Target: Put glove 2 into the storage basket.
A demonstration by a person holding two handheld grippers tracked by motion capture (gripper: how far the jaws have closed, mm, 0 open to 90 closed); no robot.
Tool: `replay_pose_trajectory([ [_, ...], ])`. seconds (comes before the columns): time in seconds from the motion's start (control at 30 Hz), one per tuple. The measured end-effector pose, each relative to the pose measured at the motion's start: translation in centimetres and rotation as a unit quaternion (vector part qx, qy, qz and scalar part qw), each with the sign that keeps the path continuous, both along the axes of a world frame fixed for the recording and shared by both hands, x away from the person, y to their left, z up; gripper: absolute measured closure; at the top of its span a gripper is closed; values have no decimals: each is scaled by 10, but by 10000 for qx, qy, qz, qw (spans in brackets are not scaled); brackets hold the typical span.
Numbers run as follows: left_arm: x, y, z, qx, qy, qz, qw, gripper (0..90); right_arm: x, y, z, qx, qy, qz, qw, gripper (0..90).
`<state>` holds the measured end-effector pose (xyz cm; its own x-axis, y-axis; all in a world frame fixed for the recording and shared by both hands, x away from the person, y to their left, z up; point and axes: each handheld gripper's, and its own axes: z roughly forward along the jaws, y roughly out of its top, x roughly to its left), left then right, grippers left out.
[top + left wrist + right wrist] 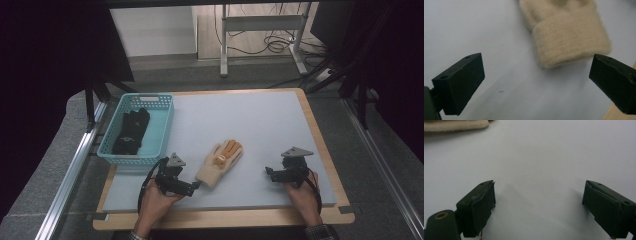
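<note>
Glove label patch unreadable; left hand-held gripper open beside cuff.

Both hands low at the near edge — left gripper and right gripper with jaws spread wide.

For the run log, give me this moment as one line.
left tool: open, at beige glove cuff | right tool: open, empty | black glove: in basket

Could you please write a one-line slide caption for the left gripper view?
Open left gripper lined up on the cuff of a beige glove lying on the pale mat.
</note>
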<state>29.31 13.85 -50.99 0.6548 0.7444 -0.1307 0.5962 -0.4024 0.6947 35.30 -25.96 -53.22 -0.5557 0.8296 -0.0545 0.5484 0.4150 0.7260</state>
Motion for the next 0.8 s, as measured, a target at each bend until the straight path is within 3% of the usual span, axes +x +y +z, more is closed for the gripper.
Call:
replay_pose_trajectory([
  [0.23,15,-19,15,-56,38,-144,9999,5,0,0,0,2,-1,0,10000,108],
  [0.47,38,-44,17,-8,183,-191,9996,14,0,0,0,3,-3,2,10000,108],
  [0.63,49,-64,14,150,250,-318,9991,22,0,0,0,6,-1,5,10000,108],
  [0.8,59,-81,5,454,310,-380,9978,35,0,0,0,6,0,6,10000,108],
])
